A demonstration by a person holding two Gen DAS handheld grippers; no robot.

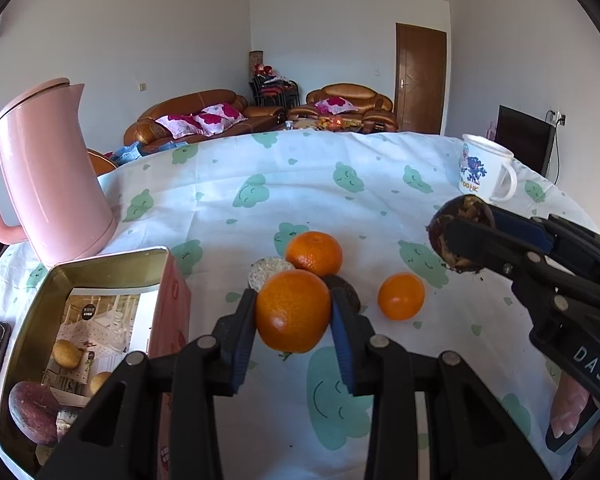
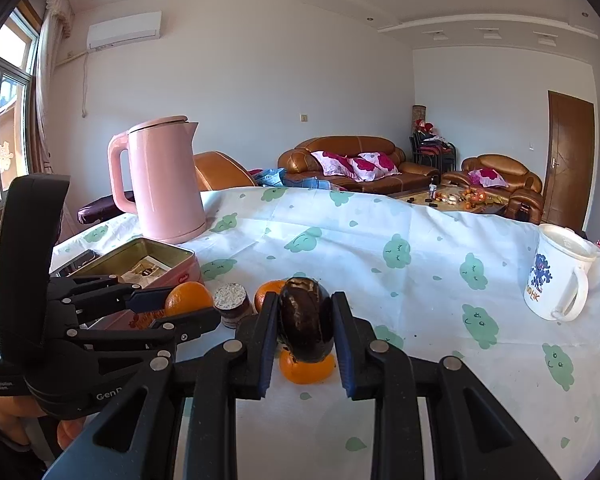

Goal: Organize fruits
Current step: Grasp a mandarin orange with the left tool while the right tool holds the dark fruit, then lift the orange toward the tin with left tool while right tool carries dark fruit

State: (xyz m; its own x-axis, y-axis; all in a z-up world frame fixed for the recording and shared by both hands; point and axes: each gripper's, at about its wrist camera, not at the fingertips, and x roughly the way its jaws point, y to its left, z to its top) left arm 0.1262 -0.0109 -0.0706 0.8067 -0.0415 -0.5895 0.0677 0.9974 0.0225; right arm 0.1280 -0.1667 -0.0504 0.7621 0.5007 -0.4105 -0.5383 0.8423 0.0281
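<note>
The left tool (image 1: 292, 320), marked "GenD" in the right view, grips an orange (image 1: 293, 310) above the surface (image 1: 340, 184), and the right tool (image 2: 305, 330), marked "DAS", grips a dark fruit (image 2: 306, 320) near a mug (image 2: 558, 274) lettered "HK".

Black left tool (image 1: 293, 312), blue pads, silver rivets, right tool (image 2: 305, 324) alike, white lettering

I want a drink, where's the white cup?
The white cup stands on the tablecloth at the far right in both wrist views, beyond the right tongs and away from the pink kettle.
</note>
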